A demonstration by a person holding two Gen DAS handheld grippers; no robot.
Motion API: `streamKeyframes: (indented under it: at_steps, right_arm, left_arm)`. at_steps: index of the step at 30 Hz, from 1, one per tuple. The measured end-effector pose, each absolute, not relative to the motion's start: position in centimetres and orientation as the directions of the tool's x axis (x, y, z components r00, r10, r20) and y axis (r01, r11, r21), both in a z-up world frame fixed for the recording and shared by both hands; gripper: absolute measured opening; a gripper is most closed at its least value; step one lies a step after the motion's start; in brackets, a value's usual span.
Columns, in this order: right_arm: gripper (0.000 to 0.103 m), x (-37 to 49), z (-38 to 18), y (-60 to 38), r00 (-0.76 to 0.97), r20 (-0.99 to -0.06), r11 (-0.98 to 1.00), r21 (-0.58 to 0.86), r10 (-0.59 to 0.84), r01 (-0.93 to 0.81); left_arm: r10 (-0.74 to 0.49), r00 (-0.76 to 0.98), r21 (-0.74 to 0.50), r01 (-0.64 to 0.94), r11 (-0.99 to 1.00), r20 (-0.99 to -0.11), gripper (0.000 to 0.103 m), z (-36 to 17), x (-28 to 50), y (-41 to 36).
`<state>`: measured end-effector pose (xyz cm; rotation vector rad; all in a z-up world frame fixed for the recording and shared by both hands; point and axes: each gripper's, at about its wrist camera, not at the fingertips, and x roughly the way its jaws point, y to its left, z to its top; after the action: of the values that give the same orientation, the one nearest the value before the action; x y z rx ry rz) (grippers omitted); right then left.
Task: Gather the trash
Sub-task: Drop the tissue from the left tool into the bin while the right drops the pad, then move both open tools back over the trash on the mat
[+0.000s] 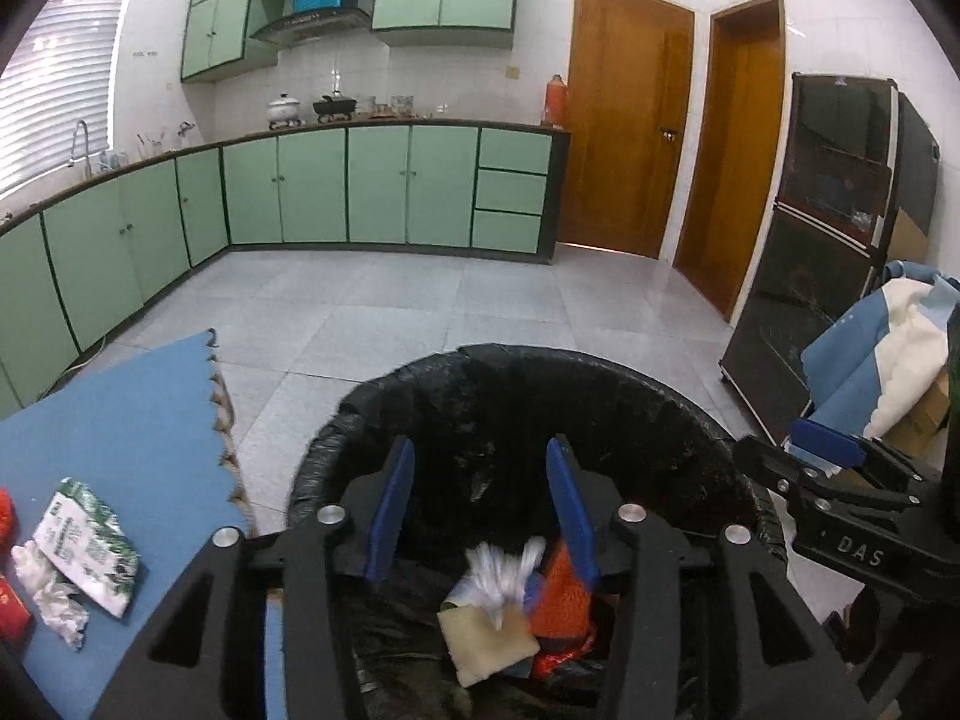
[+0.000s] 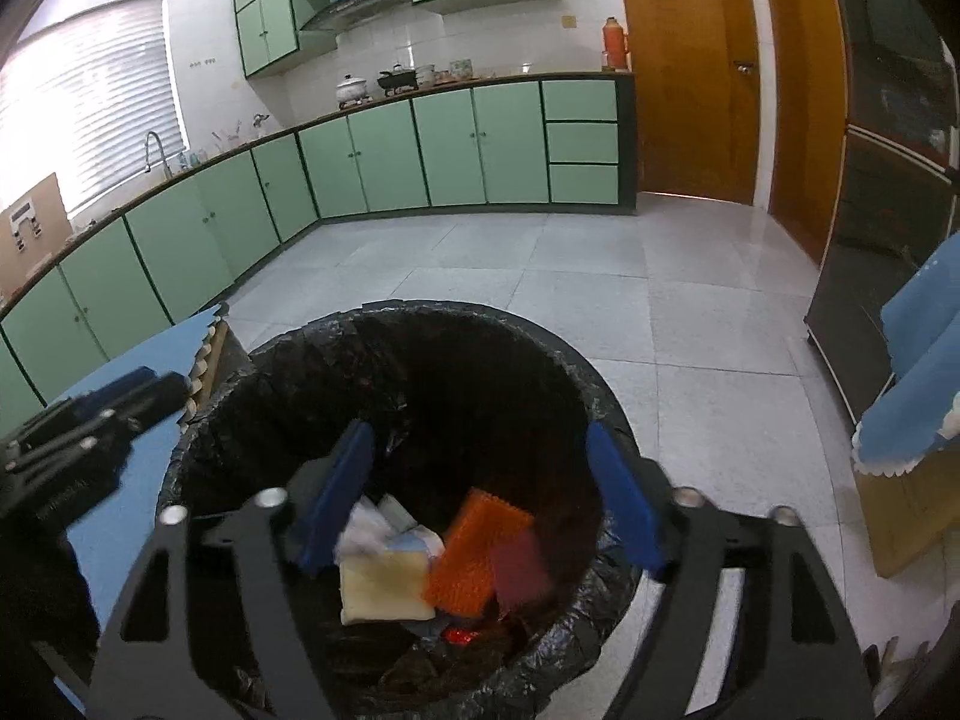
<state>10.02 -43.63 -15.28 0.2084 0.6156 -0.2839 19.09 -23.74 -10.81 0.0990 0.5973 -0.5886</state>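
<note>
A bin lined with a black bag [image 1: 600, 384] [image 2: 312, 336] stands on the floor below both grippers. Inside lie an orange pad [image 2: 474, 546] [image 1: 555, 600], a cream sponge [image 2: 384, 585] [image 1: 486, 639], a clear plastic wrapper [image 1: 498, 576] and a dark red piece [image 2: 519, 567]. My left gripper [image 1: 480, 504] is open and empty above the bin. My right gripper [image 2: 486, 498] is open and empty above the bin too; it also shows in the left wrist view [image 1: 828, 450]. On the blue mat [image 1: 120, 420] lie a green-white packet [image 1: 84, 546], crumpled white paper [image 1: 54, 600] and red items [image 1: 9, 606].
Green kitchen cabinets [image 1: 288, 192] run along the left and far walls. A dark glass cabinet [image 1: 828, 228] and a pile of blue and white cloth [image 1: 882, 360] stand at the right. Wooden doors [image 1: 624, 120] are behind. The tiled floor [image 1: 420, 300] lies beyond the bin.
</note>
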Motion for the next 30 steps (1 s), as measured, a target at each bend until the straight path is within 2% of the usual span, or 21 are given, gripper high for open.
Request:
streamKeyframes:
  at_steps: [3, 4, 10, 17, 30]
  right_arm:
    - [0.091, 9.3, -14.6, -43.2, 0.789, -0.579, 0.934, 0.123, -0.207, 0.335]
    - [0.092, 9.1, -14.3, -42.8, 0.792, -0.575, 0.933, 0.131, -0.203, 0.335]
    - [0.094, 8.6, -12.2, -39.6, 0.824, -0.546, 0.942, 0.174, -0.150, 0.287]
    - [0.094, 9.5, -10.6, -32.6, 0.852, -0.521, 0.973, 0.169, -0.045, 0.155]
    - [0.094, 14.2, -10.8, -18.8, 0.828, -0.545, 0.988, 0.138, 0.135, -0.070]
  left_arm:
    - [-0.475, 0.692, -0.076, 0.523, 0.849, -0.544, 0.054, -10.1, 18.9, -21.9]
    - [-0.466, 0.701, -0.076, 0.510, 0.857, -0.540, 0.058, -9.9, 18.8, -21.0]
    - [-0.407, 0.748, -0.070, 0.438, 0.896, -0.525, 0.063, -8.7, 17.7, -15.0]
    - [-0.274, 0.806, -0.038, 0.300, 0.953, -0.525, 0.064, -8.5, 16.1, -6.1]
    - [0.002, 0.834, 0.007, 0.003, 1.000, -0.552, 0.065, -10.6, 16.6, 8.9]
